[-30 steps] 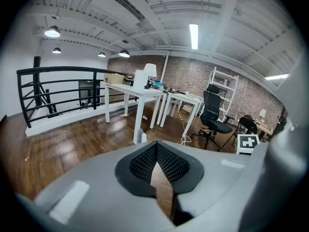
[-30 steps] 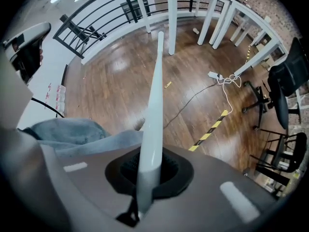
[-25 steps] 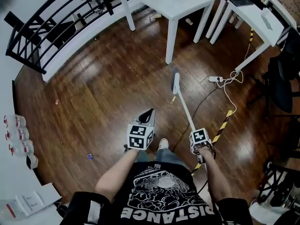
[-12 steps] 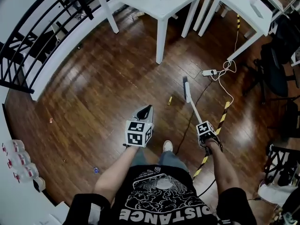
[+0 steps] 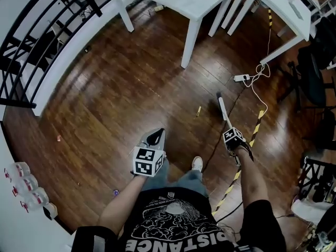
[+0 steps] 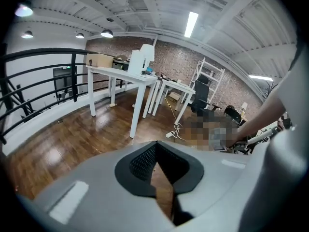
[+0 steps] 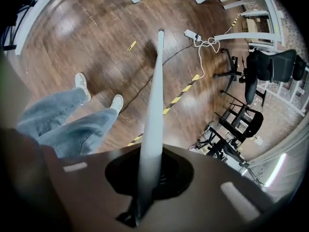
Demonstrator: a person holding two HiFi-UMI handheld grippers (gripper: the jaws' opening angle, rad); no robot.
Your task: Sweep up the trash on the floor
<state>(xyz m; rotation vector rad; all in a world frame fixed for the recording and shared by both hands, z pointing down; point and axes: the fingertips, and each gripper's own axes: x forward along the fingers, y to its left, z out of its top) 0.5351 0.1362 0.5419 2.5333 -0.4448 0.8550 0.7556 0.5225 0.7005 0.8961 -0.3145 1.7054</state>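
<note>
A small yellow scrap (image 5: 198,111) lies on the dark wood floor, just left of the broom head (image 5: 219,97). My right gripper (image 5: 230,128) is shut on the broom's white handle (image 7: 155,91), which slopes down to the floor ahead; the scrap (image 7: 131,46) lies left of its far end. My left gripper (image 5: 155,136) hangs in front of the person's legs, shut, with nothing between its fingers; its own view shows only a thin wedge of floor between the pads (image 6: 140,161). An orange bit (image 5: 58,138) and a blue bit (image 5: 115,192) lie far left.
White tables (image 5: 194,4) stand ahead. A power strip (image 5: 241,77) with a white cable lies right of the broom head. Yellow-black tape (image 5: 247,151) runs under my right arm. Black office chairs (image 5: 315,72) stand at right, a black railing (image 5: 31,51) and bottles (image 5: 23,185) at left.
The broom head has slid right and nearer, so the yellow scrap now lies to its left. The left gripper has sunk slightly. Both grips are unchanged.
</note>
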